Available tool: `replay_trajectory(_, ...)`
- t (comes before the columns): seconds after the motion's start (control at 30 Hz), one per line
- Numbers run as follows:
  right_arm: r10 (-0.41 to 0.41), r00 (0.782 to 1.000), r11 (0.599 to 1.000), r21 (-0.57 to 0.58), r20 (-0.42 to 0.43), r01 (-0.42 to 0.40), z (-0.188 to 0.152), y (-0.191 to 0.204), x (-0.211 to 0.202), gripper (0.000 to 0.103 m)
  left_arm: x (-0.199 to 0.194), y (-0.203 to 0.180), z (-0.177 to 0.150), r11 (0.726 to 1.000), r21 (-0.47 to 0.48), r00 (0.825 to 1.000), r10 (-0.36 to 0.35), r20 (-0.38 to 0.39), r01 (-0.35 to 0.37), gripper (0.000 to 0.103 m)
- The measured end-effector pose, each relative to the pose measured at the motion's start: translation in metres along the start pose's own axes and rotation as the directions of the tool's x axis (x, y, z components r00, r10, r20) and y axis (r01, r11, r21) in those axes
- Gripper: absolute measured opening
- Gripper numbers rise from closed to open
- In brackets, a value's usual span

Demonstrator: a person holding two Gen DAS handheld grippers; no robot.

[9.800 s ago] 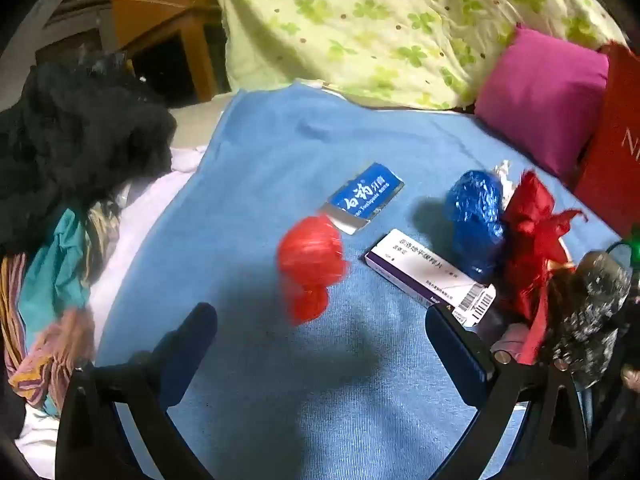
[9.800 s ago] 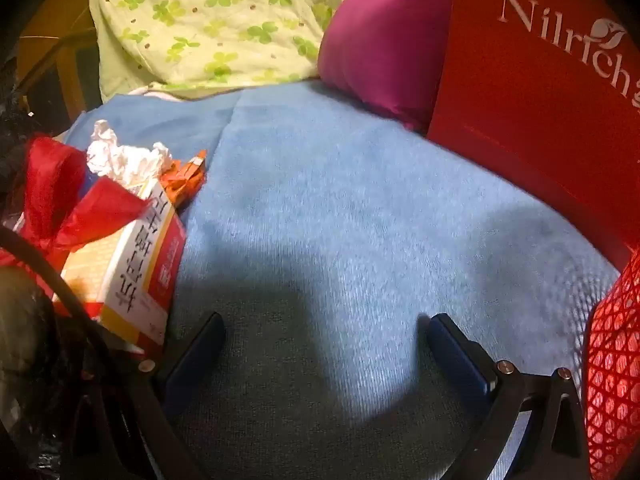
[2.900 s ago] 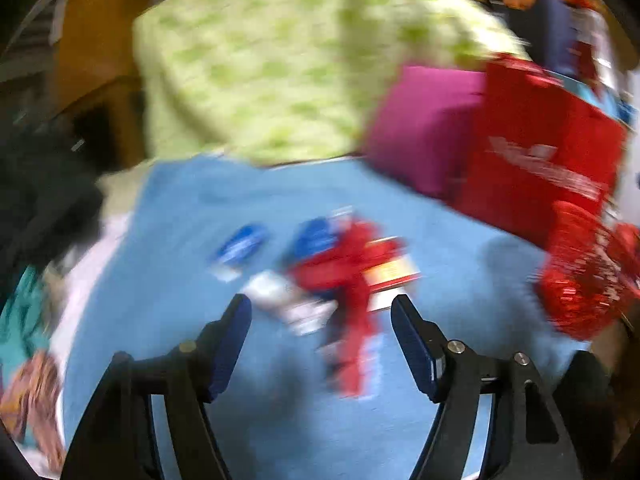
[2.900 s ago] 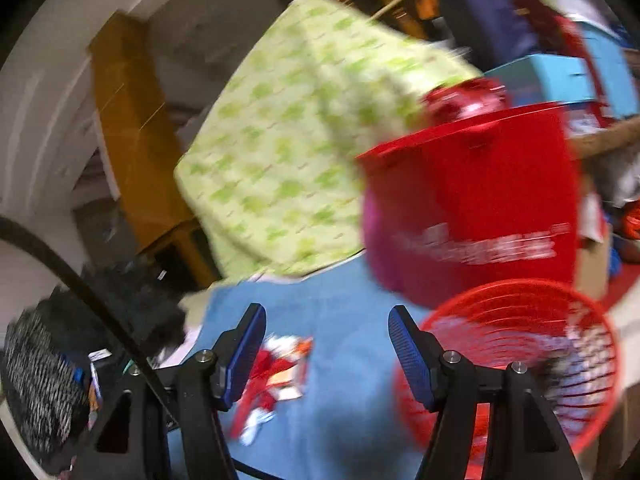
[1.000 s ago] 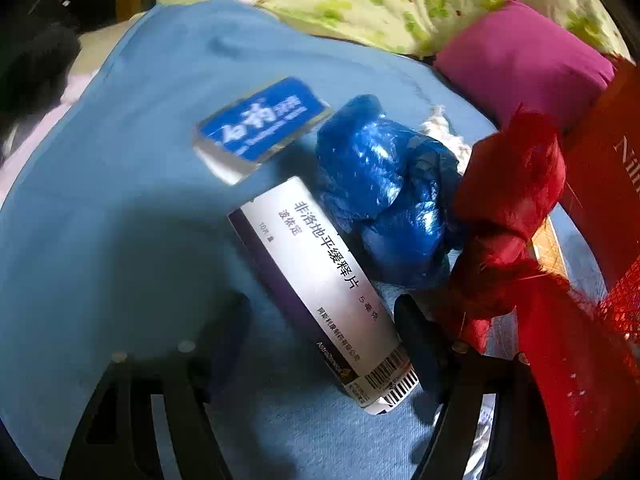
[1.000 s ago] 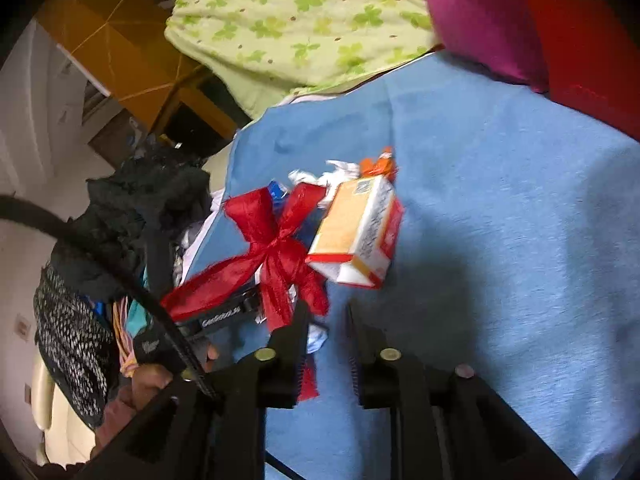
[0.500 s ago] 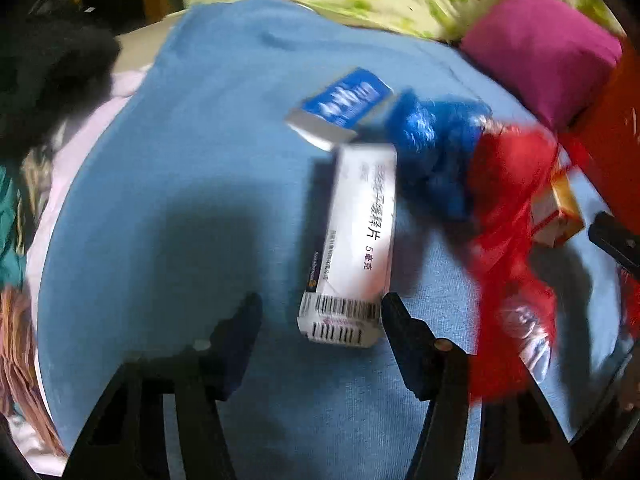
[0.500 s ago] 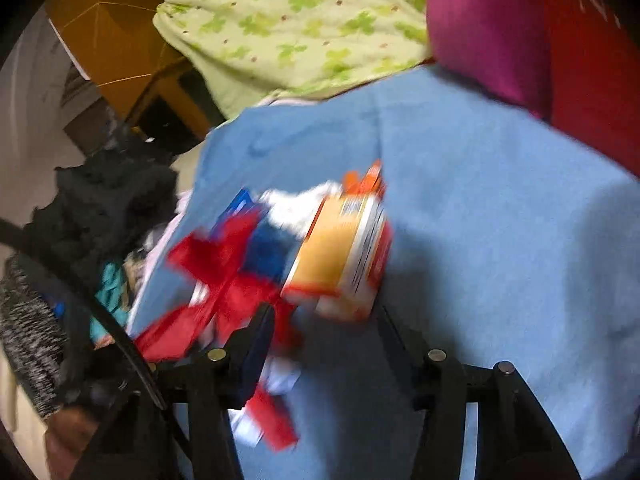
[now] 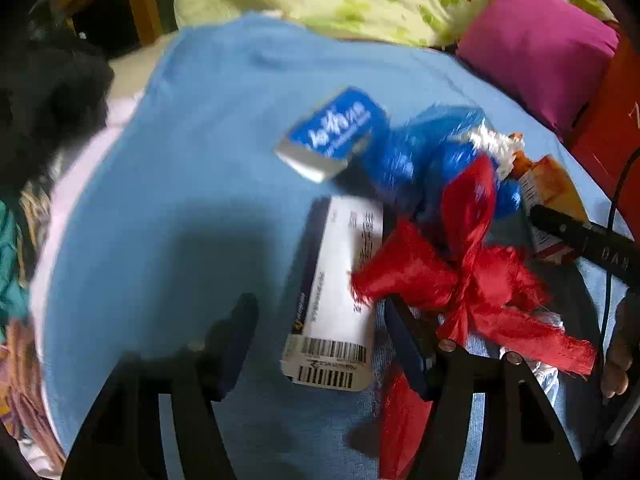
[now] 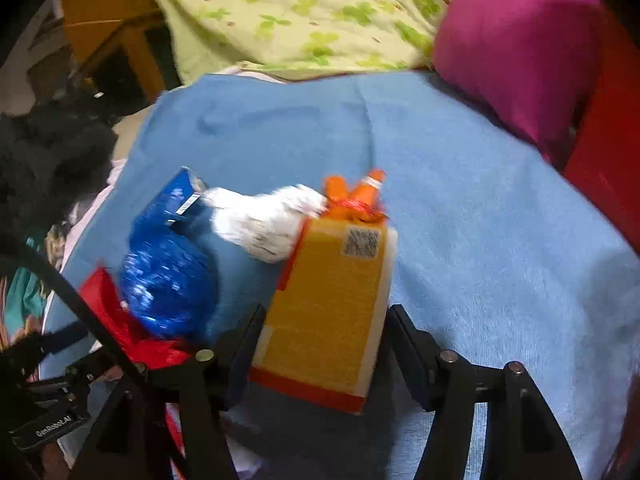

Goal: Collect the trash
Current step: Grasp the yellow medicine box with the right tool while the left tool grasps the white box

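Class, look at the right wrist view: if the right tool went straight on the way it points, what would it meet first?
Most likely the yellow box: it already lies between the open fingers of the right tool, though depth is hard to judge.

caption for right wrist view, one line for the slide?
Open right claw straddling a yellow carton on the blue blanket, beside a blue foil wad and crumpled white paper.
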State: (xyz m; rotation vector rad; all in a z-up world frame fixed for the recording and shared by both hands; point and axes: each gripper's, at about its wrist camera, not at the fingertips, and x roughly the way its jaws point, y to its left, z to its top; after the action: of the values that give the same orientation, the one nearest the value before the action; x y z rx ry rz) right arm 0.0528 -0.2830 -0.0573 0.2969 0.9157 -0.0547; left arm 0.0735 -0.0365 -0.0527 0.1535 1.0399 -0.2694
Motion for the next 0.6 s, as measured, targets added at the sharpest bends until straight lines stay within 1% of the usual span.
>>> replay_trajectory(0.03, 0.028, 1.0, 0.999, 0.023, 0.001, -0.028, 0.001, -0.007, -0.002, 0.051, 0.001, 0.001, -0.002, 1.0, 0.0, 1.0, -0.005, -0.008, 0.005, 0.066)
replay_trajectory(0.07, 0.036, 0.999, 0.999, 0.036, 0.01, -0.036, 0.002, -0.012, -0.007, 0.051, 0.001, 0.0, -0.003, 1.0, 0.003, 1.0, -0.004, -0.009, 0.004, 0.066)
replay_trajectory(0.17, 0.038, 0.998, 0.998, 0.052, 0.043, -0.041, 0.004, -0.024, -0.02, 0.05, -0.004, 0.0, -0.004, 1.0, 0.018, 1.0, 0.014, 0.001, -0.014, 0.066)
replay_trajectory(0.23, 0.06, 0.998, 0.996, 0.068, 0.035, -0.062, 0.002, -0.029, -0.027, 0.05, -0.005, 0.004, -0.006, 0.999, 0.018, 1.0, 0.027, 0.002, -0.027, 0.066)
replay_trajectory(0.3, 0.065, 0.998, 0.995, 0.079, 0.019, -0.067, -0.002, -0.035, -0.032, 0.05, -0.007, 0.009, -0.01, 0.999, 0.005, 0.999, 0.04, -0.002, -0.04, 0.066)
replay_trajectory(0.4, 0.089, 0.996, 0.991, 0.103, -0.001, -0.088, -0.008, -0.041, -0.034, 0.05, -0.002, 0.018, -0.008, 0.999, -0.02, 1.0, 0.031, -0.004, -0.031, 0.066)
replay_trajectory(0.47, 0.109, 0.994, 0.988, 0.112, -0.009, -0.107, -0.009, -0.041, -0.035, 0.05, -0.002, 0.015, -0.006, 0.999, -0.006, 0.999, 0.045, 0.006, -0.045, 0.066)
replay_trajectory(0.6, 0.104, 0.995, 0.991, 0.082, -0.008, -0.103, -0.009, -0.031, -0.031, 0.05, 0.004, 0.005, -0.003, 0.999, 0.02, 0.999, 0.047, 0.016, -0.048, 0.066)
